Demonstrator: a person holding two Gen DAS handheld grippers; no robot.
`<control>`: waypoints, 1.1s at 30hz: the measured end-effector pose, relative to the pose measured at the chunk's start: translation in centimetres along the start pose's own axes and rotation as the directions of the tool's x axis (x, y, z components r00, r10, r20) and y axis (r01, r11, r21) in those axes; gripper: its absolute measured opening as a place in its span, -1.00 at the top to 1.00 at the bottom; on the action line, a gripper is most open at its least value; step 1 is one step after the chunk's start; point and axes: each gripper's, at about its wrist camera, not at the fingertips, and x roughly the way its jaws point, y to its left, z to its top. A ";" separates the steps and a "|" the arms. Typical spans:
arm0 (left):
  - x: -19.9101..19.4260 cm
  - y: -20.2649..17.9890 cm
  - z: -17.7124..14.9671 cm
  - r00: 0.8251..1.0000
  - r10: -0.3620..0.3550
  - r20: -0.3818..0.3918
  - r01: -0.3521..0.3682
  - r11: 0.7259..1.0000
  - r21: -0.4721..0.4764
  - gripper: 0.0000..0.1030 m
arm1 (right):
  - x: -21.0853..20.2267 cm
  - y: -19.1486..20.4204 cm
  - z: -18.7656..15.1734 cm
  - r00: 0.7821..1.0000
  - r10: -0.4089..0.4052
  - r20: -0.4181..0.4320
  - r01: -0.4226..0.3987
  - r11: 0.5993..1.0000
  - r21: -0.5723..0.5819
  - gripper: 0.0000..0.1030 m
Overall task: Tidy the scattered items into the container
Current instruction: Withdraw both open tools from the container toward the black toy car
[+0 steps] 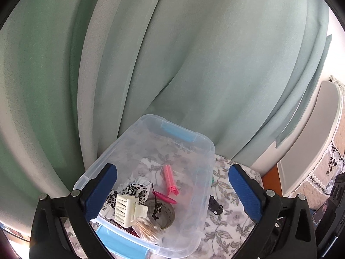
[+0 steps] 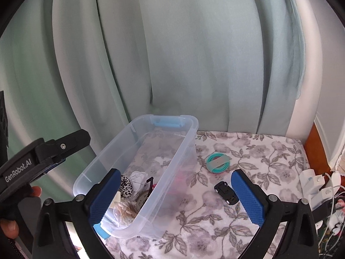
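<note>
A clear plastic container with blue latches stands on a floral cloth; it also shows in the right wrist view. Inside lie a pink curler, a white claw clip, a leopard scrunchie, cotton swabs and a tape roll. A teal ring coil and a small black toy car lie on the cloth right of the container. My left gripper is open and empty above the container. My right gripper is open and empty over the container's right wall.
Green curtains hang right behind the container. The floral cloth covers the surface. White plugs and cables sit at the right edge, beside an orange wooden edge. The left gripper's body and the hand show at the left.
</note>
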 end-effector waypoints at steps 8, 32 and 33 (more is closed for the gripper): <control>-0.7 -2.8 -0.4 0.999 -0.043 0.024 0.042 0.999 0.033 -1.00 | -1.9 -2.3 0.0 0.998 0.028 0.051 -0.032 0.997 0.068 -1.00; 2.1 -10.4 -3.5 0.977 -0.190 -0.094 0.198 0.977 0.082 -1.00 | -4.7 -9.7 -1.7 0.997 -0.041 0.065 0.025 0.975 0.222 -1.00; 2.3 -10.7 -3.6 0.976 -0.197 -0.097 0.206 0.975 0.088 -1.00 | -4.8 -10.2 -1.7 0.997 -0.046 0.068 0.029 0.974 0.226 -1.00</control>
